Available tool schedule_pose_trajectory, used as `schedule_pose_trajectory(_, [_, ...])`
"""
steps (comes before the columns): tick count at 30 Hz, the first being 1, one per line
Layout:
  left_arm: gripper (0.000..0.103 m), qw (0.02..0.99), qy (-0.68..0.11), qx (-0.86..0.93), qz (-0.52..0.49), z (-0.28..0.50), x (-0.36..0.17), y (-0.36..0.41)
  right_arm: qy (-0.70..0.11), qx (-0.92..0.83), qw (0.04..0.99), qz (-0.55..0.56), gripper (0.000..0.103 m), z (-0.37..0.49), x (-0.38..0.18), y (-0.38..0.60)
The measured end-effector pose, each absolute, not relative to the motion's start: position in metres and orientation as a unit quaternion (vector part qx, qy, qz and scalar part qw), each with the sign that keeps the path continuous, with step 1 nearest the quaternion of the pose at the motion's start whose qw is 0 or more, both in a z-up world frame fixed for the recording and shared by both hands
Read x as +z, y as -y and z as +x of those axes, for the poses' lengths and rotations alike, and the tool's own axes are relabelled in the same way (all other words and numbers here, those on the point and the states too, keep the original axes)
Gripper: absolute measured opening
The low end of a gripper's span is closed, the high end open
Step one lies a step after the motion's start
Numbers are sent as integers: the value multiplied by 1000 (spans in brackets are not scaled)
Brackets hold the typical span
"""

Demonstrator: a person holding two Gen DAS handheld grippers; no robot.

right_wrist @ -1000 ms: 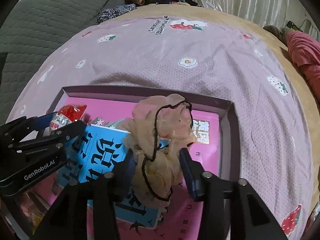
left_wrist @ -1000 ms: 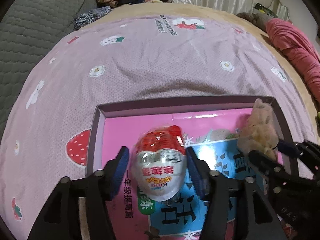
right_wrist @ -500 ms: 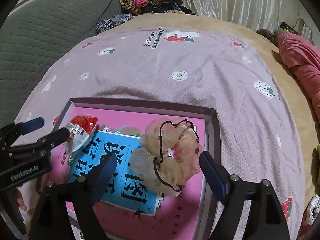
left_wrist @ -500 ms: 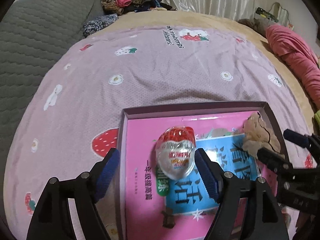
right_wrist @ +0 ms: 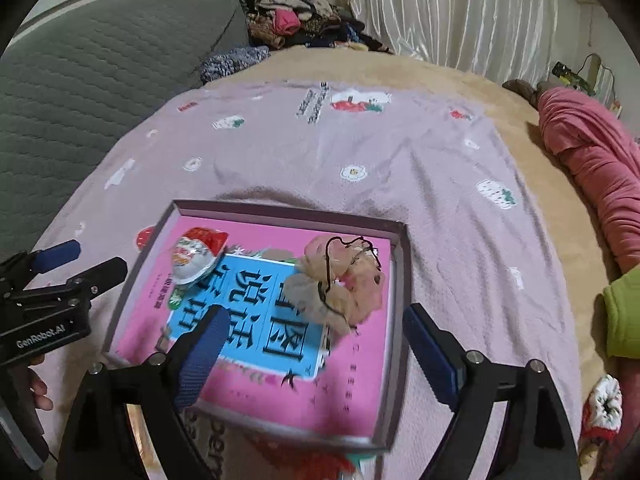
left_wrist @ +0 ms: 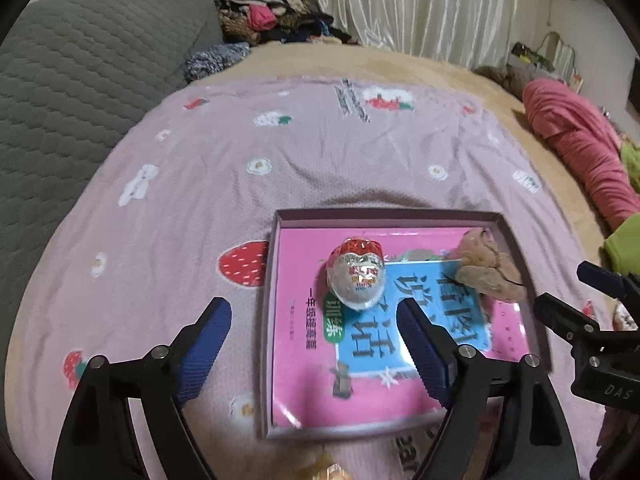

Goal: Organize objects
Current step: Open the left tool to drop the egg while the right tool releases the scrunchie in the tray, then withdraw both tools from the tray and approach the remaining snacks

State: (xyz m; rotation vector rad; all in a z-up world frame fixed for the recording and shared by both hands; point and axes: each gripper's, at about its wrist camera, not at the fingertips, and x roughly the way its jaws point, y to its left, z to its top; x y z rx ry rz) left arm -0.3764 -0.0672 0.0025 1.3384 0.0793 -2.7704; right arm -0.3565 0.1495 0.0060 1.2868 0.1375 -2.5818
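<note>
Opening wide, both grippers now sit back from the box [left_wrist: 276, 320] w/ nothing between jaws: left gripper [left_wrist: 316, 340] let go of egg toy [left_wrist: 356, 276], right gripper [right_wrist: 316, 352] of scrunchie [right_wrist: 340, 280]. Both lie on book [right_wrist: 280, 380] inside; drop-off looks done.

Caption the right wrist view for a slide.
Right gripper opening above the box, beige scrunchie and wrapped egg lying on the book.

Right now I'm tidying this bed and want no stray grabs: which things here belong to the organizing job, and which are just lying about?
Part of the job:
- box
- pink book
- wrapped egg toy
- beige scrunchie

Just lying about:
- clothes pile
- red garment
- grey cushion
- green cloth
</note>
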Motion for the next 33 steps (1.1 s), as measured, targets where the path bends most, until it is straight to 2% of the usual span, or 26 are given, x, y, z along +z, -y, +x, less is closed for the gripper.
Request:
schedule_pose_trajectory(6, [86, 30, -15, -915, 403, -326, 40, 63, -36, -900, 136, 413, 94, -308, 43, -154])
schedule_pose_trajectory(17, [86, 34, -9, -925, 379, -247, 87, 67, -66, -916, 150, 367, 95, -226, 106, -141])
schedule_pose_trajectory(33, [86, 23, -22, -934, 356, -147, 110, 66, -56, -925, 164, 337, 99, -132, 135, -138])
